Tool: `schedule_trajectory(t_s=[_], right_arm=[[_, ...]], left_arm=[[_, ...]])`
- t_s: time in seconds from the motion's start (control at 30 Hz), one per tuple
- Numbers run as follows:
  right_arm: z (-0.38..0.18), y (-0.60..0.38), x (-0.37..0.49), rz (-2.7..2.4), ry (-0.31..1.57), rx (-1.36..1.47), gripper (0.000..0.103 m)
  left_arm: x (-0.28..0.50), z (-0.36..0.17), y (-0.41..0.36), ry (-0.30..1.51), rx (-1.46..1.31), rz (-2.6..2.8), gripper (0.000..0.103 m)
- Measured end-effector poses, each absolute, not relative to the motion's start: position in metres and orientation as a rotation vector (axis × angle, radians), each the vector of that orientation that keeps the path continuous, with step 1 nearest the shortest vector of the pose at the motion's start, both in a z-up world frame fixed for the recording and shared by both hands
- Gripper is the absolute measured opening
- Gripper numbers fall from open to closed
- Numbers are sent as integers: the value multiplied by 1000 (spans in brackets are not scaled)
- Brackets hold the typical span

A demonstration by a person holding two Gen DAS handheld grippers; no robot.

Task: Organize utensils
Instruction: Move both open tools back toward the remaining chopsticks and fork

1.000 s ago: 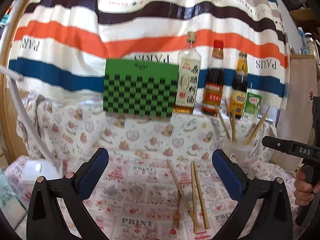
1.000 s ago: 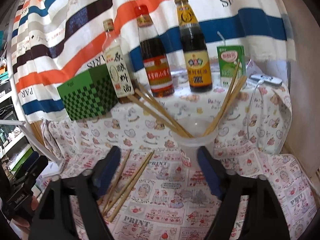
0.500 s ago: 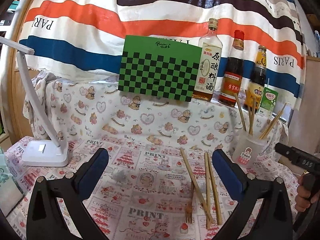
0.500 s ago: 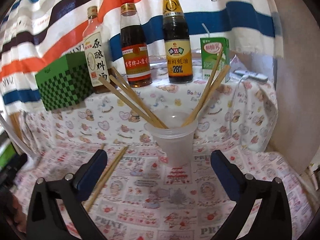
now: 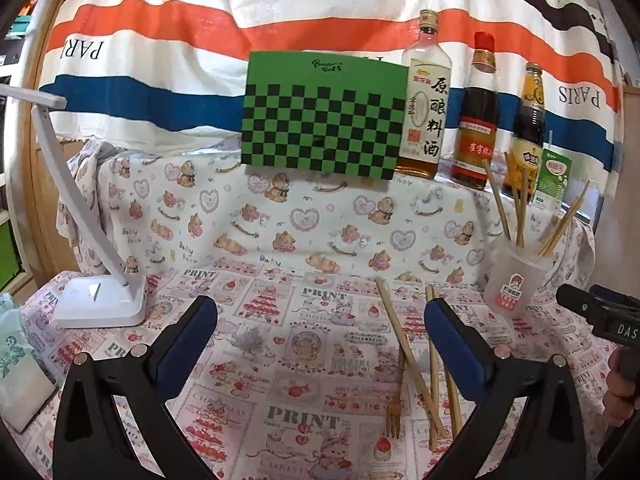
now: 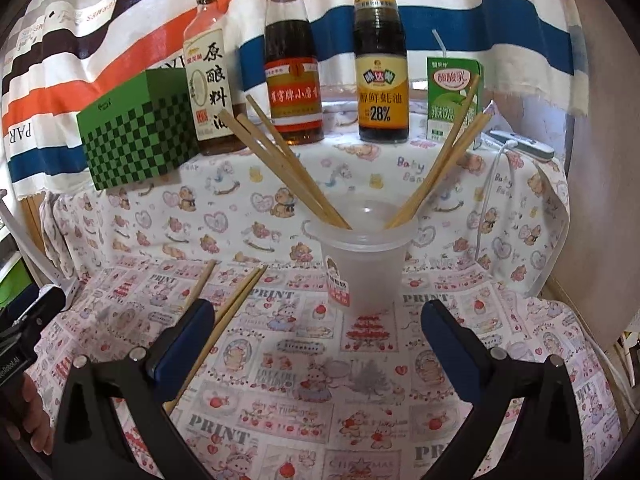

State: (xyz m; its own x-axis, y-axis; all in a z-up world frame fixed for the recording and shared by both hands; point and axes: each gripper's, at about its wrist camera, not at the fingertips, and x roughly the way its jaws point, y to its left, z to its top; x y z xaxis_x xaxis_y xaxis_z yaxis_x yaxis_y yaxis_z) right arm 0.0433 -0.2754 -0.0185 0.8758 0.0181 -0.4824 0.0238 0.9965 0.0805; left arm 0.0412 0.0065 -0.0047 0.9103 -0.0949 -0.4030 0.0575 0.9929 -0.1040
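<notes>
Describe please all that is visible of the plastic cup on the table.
The plastic cup is frosted, translucent and tapered, with a rolled rim and a red-and-white sticker on its side. It stands upright on the printed tablecloth, below the raised ledge with the bottles. Five wooden chopsticks lean inside it, three to one side and two to the other. Its bottom is hard to see. Neither hand-held gripper touches it; the right hand-held gripper is open in front of it.

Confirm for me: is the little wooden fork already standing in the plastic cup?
No, the wooden fork lies flat on the tablecloth beside loose chopsticks, while the plastic cup holds only chopsticks.
</notes>
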Motion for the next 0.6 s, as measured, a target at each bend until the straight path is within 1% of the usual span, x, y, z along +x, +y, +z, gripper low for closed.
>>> schedule_trajectory(t_s=[0.3,0.4,0.6], right_arm=[[-32,-260,51,51,580,34,103],[-40,-249,55,91,630,-5,103],[-50,-242,63,224,774,50,103]], left_arm=[[45,-4,19,431,-136,-57,103],[43,-4,19,426,-132,-47,103],[46,-7,24,438,-142,-8,103]])
